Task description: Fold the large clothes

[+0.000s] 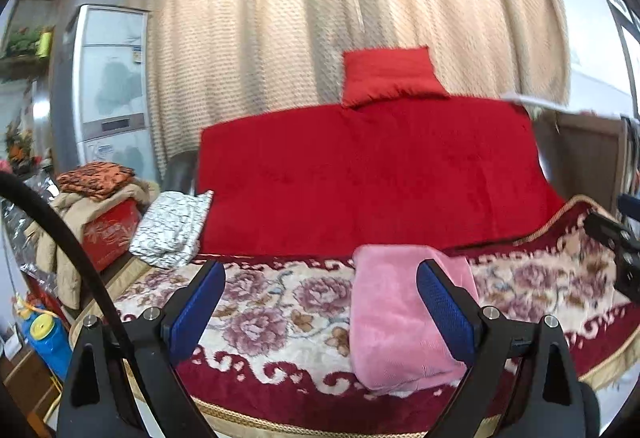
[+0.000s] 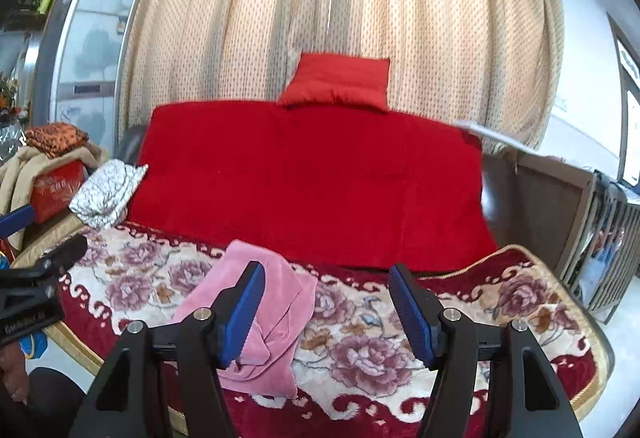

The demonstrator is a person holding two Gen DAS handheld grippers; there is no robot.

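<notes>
A folded pink garment (image 1: 404,318) lies on the flowered blanket (image 1: 280,302). Both the left gripper (image 1: 320,310) and right gripper (image 2: 326,314) hover above it, fingers apart and empty.

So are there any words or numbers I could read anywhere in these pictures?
None reads clearly.
White lettering on the black left tool: too blurred to read.
Gold print on the red cardboard box: too blurred.
Small sticker on the tall white standing cabinet: too small.

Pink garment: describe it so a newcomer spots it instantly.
Start at the sofa's red cover. Below it lies the floral blanket, with the pink garment folded on top. It is the only plain pink, ribbed piece; the silver-patterned cloth sits further left.
</notes>
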